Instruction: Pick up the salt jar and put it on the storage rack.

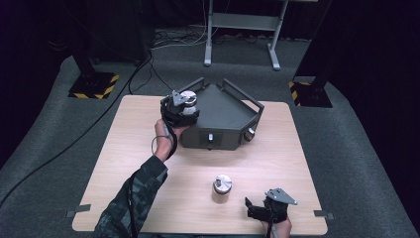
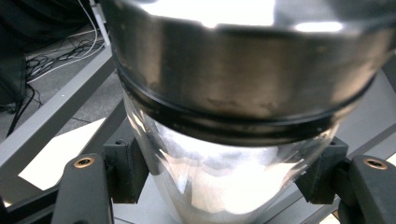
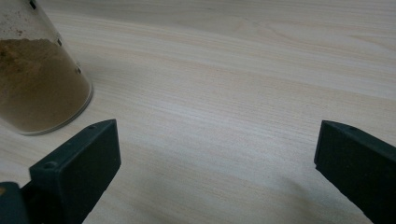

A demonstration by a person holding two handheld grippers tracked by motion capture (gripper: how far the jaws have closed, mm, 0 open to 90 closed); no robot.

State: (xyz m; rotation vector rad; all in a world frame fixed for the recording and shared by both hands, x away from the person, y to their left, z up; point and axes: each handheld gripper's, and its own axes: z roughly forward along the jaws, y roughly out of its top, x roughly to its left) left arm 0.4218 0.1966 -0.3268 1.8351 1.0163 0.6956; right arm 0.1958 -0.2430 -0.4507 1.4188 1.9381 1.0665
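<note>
Two jars are noted: one (image 2: 233, 154) is clamped by the left gripper (image 1: 179, 110) over the tray (image 1: 223, 111), likely for placing; the right gripper (image 1: 262, 208), lower right, is wide open, empty beside the second jar (image 1: 222, 187).

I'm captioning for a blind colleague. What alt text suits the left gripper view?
A clear jar with a metal lid is clamped between the left hand-held gripper's black jaws, above a grey metal tray.
</note>
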